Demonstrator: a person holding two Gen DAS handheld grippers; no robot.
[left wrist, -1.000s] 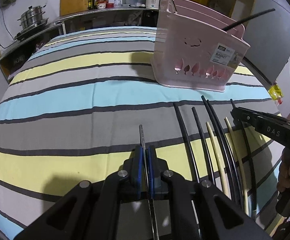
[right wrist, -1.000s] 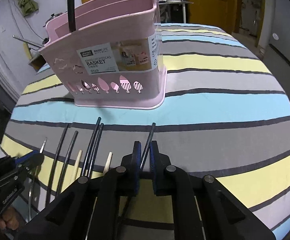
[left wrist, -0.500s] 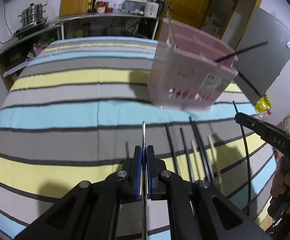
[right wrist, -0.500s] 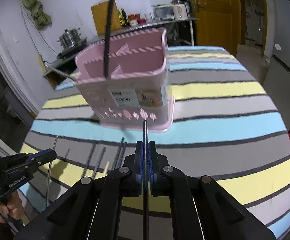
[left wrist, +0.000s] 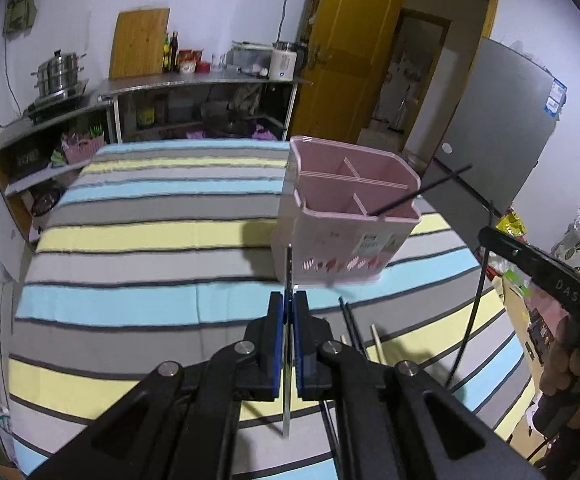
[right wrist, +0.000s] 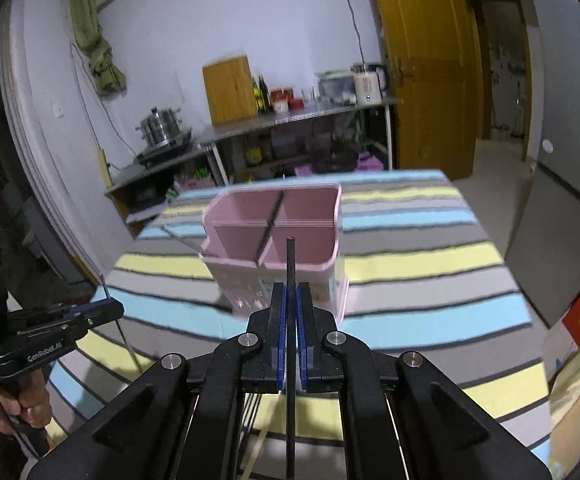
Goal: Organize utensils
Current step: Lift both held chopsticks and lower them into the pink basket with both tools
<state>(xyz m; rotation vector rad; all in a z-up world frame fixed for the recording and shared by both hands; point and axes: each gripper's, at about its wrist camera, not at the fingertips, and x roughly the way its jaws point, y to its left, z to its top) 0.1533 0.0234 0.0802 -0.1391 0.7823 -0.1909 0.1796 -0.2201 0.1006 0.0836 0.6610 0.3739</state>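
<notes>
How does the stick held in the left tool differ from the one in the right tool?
The metal chopstick in the left gripper is silvery and very thin; the black chopstick in the right gripper is dark and looks thicker. The metal one's tip sits before the pink basket's wall; the black one's reaches its rim. Both are clamped in shut jaws, pointing forward above the table.

The room was dim and cool-toned, the white walls washed faintly violet, with soft shadows lying beside the pink basket [left wrist: 342,216] on the striped tablecloth [left wrist: 149,240]. Both fisheye views bowed straight lines hard toward black, vignetted corners. Motion blur smeared the basket [right wrist: 277,236] and cloth stripes in the right wrist view.
</notes>
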